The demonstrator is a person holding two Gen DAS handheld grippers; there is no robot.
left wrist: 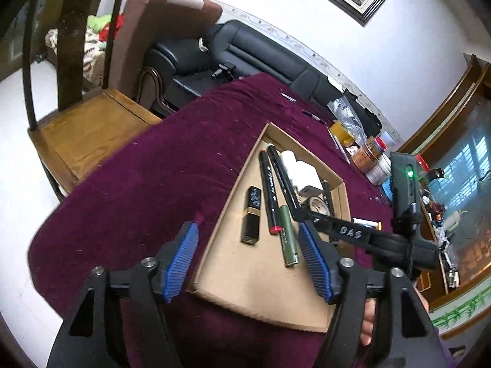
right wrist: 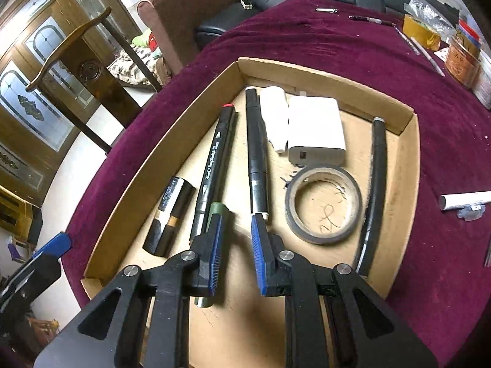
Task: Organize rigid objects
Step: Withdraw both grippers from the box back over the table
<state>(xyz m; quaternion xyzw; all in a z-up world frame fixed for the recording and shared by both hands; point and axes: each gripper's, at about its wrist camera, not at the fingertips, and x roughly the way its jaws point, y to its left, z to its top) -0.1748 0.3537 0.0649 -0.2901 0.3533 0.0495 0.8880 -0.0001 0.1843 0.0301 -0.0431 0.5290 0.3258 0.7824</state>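
Observation:
A shallow cardboard tray (right wrist: pixel 411 165) lies on the wine-red cloth. In it are a black lipstick (right wrist: pixel 172 214), a red-capped black marker (right wrist: pixel 214 159), a second black marker (right wrist: pixel 256 153), a green lighter (right wrist: pixel 216 208), a white power bank (right wrist: pixel 316 128), a white cylinder (right wrist: pixel 274 116), a tape roll (right wrist: pixel 322 233) and a black pen (right wrist: pixel 376 184). My left gripper (left wrist: pixel 247 227) hovers open over the tray's near corner, above the lipstick (left wrist: pixel 252 214) and lighter (left wrist: pixel 287 236), holding nothing. My right gripper (right wrist: pixel 237 217) points down over the tray floor, its blue pads a narrow gap apart and empty.
A white tube (right wrist: pixel 463 201) lies on the cloth right of the tray. Jars and packets (right wrist: pixel 460 61) crowd the far right edge, with pens (right wrist: pixel 371 20) near the back. A wooden chair (left wrist: pixel 86 132) and black sofa (left wrist: pixel 245 49) stand beyond the table.

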